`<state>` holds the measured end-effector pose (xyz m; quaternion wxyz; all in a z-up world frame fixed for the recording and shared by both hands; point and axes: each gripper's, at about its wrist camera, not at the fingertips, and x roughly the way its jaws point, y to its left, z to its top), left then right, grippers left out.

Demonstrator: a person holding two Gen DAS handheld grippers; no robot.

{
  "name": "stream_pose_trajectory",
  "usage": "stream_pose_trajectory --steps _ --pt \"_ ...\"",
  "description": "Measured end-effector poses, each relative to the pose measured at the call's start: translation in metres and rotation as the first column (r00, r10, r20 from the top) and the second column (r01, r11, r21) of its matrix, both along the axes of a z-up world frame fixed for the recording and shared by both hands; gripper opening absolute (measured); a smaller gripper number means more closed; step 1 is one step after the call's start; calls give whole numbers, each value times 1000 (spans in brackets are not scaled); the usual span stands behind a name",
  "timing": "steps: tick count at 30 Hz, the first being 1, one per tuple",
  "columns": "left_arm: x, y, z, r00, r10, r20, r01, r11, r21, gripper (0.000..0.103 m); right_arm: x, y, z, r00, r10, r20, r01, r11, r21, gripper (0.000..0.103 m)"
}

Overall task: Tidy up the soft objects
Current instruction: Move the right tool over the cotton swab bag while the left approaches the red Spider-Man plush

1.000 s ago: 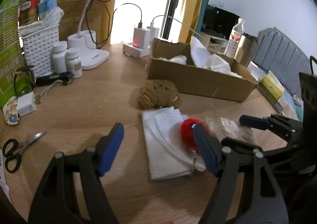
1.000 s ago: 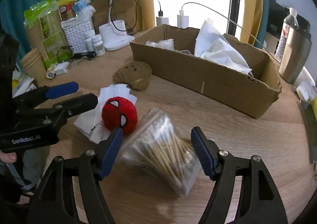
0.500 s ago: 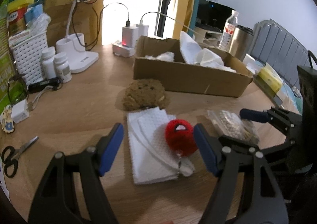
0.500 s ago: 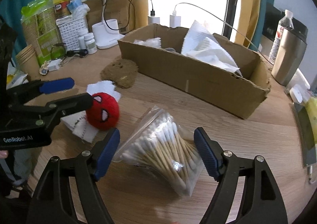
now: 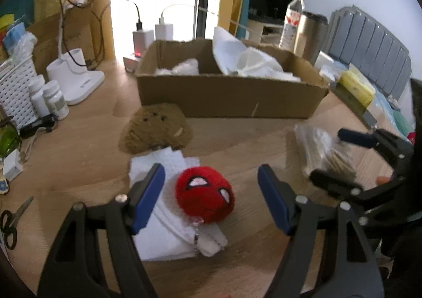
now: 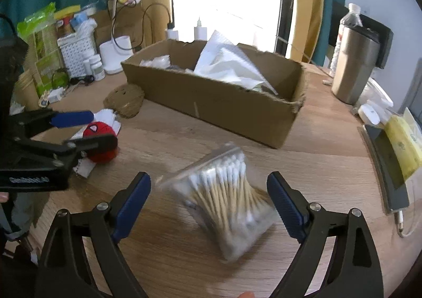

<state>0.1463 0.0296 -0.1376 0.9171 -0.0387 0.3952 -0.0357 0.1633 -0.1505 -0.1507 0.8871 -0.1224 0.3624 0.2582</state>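
Both claws apart, nothing gripped yet.
Your right gripper (image 6: 208, 203), jaws just widened, straddles the cotton swab bag (image 6: 226, 192) before the cardboard box (image 6: 219, 105); slippery film may squirt out. Your left gripper (image 5: 211, 192) brackets the red plush ball (image 5: 204, 194); its keychain could drag the white tissues (image 5: 168, 234).

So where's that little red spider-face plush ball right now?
In the left wrist view the red plush ball lies on folded white paper towels, on the table in front of the brown fuzzy toy, between the open left gripper fingers.

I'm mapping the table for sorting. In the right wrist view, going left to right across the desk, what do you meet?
White basket → brown plush → cardboard box → steel tumbler → yellow packet.
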Motion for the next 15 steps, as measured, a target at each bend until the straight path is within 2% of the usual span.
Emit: stream_pose_trajectory --steps 2,7,15 --pt "5 -4 -5 1000 -3 -24 3 1000 10 74 0 -5 2 1000 -3 4 2 1000 11 98" --pt "10 -9 -10 999 -4 -50 6 1000 25 74 6 -14 3 1000 -13 7 13 1000 27 98" --pt "14 -21 -15 996 -46 -74 50 998 50 74 16 -15 -10 999 -6 -49 6 1000 -11 98"
